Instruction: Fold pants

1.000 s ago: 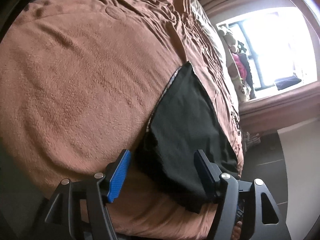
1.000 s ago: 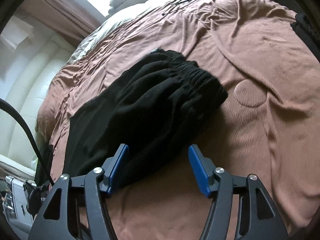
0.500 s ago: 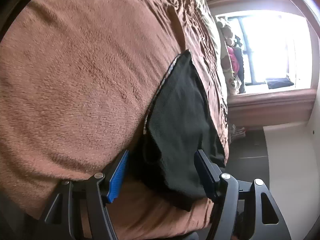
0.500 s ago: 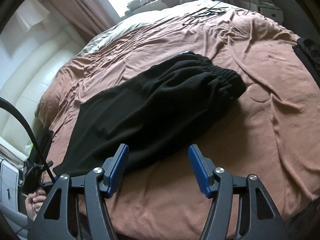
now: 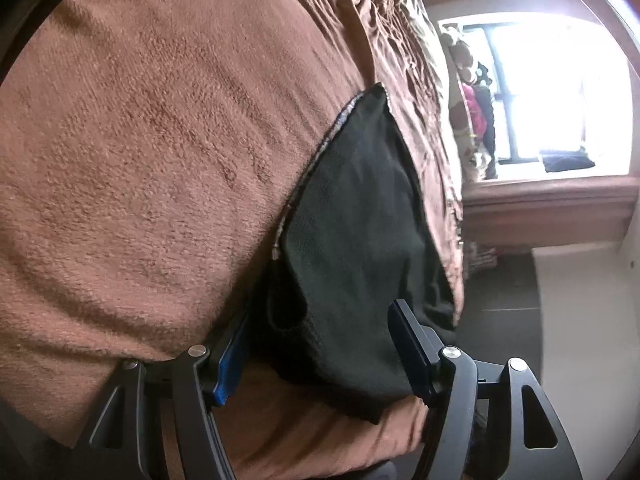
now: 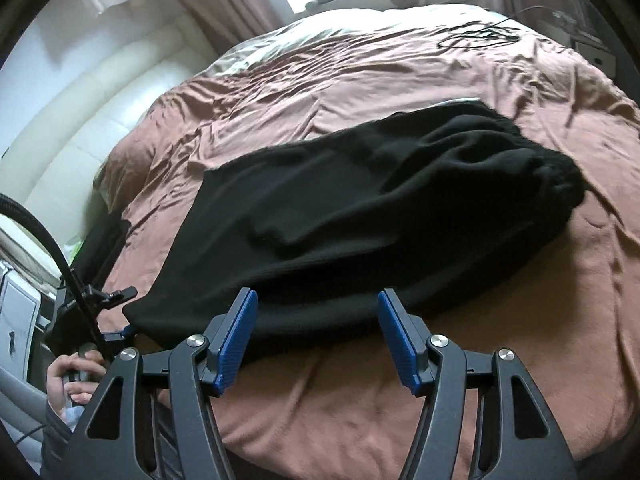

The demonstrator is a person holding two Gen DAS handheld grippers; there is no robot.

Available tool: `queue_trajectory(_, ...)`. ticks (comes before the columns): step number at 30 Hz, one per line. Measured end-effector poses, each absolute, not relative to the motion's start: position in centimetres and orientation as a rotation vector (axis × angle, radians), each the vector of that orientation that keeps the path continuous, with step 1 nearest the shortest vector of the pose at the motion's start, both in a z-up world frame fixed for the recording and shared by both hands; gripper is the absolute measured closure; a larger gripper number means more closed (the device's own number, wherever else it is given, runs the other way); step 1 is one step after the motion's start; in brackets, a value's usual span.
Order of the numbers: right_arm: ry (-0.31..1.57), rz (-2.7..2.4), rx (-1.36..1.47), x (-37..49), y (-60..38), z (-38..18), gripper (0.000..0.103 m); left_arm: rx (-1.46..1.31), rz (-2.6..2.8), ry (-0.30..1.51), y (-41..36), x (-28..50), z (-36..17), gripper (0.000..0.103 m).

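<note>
Black pants (image 6: 360, 224) lie folded lengthwise mid-frame on the brown bed (image 6: 500, 360). Left tongs (image 5: 316, 352) gape wide around the leg hem; right tongs (image 6: 316, 336) wide, empty. Next likely: pinch hem, carry toward waistband.

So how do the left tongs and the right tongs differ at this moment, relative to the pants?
The left tongs straddle the hem end of the black pants at the edge of the bed, with cloth between their fingers; the right tongs hover near the pants' long side edge, with mostly brown blanket between theirs. The left tongs' left finger presses against the blanket; the right tongs seem to touch nothing. Both are open and hold nothing.
</note>
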State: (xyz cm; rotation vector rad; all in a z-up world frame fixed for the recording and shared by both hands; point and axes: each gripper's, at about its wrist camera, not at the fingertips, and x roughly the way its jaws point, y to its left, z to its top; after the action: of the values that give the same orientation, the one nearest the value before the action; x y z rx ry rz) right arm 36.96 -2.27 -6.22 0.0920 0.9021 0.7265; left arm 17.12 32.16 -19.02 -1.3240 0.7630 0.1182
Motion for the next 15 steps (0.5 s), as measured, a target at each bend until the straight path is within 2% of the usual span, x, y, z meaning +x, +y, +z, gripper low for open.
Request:
queue_trajectory(4, 0.911, 0.740, 0.053, 37.5, 0.7, -6.9, 0.043, -1.333, 0.127, 0.767, 32.3, 17.4, -19.3, 0.047)
queue_trajectory(7, 0.908, 0.727, 0.034, 37.9, 2.6, -7.4, 0.043, -1.356, 0.125, 0.763, 32.5, 17.7, -19.7, 0.065)
queue_trajectory(9, 0.893, 0.688, 0.019, 38.1, 3.3, -7.6, 0.043, -1.356, 0.130, 0.772, 32.3, 18.0, -20.0, 0.085)
queue_trajectory(12, 0.892, 0.676, 0.037, 38.6, 4.4, -8.0, 0.046, -1.347, 0.136, 0.764, 32.1, 17.7, -20.0, 0.092)
queue_trajectory(15, 0.902, 0.672, 0.027, 38.5, 5.4, -8.7, 0.046, -1.348, 0.126, 0.738, 32.1, 17.1, -19.8, 0.093)
